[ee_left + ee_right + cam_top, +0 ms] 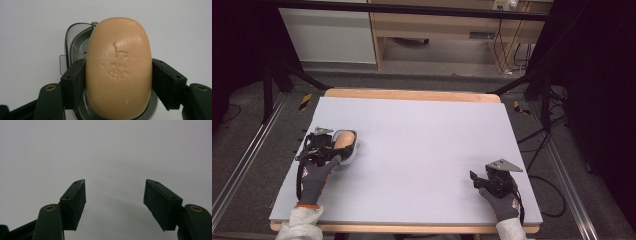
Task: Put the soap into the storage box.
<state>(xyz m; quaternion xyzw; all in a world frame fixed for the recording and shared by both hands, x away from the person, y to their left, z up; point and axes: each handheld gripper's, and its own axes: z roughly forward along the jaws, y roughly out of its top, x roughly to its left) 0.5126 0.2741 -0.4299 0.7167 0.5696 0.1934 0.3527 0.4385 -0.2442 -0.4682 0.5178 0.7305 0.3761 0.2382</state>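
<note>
Looks like a lab or recording studio rather than a home. Dark curtains on both sides, black metal framing overhead and angled struts down to a grey carpeted floor. Floor rails along both sides of the pale grey surface, laid on a wooden tabletop. Loose cables trailing off to the right of the right jaws. Well beyond both pairs of jaws, a light wooden desk with wiring hanging beside it, next to a white cabinet.
</note>
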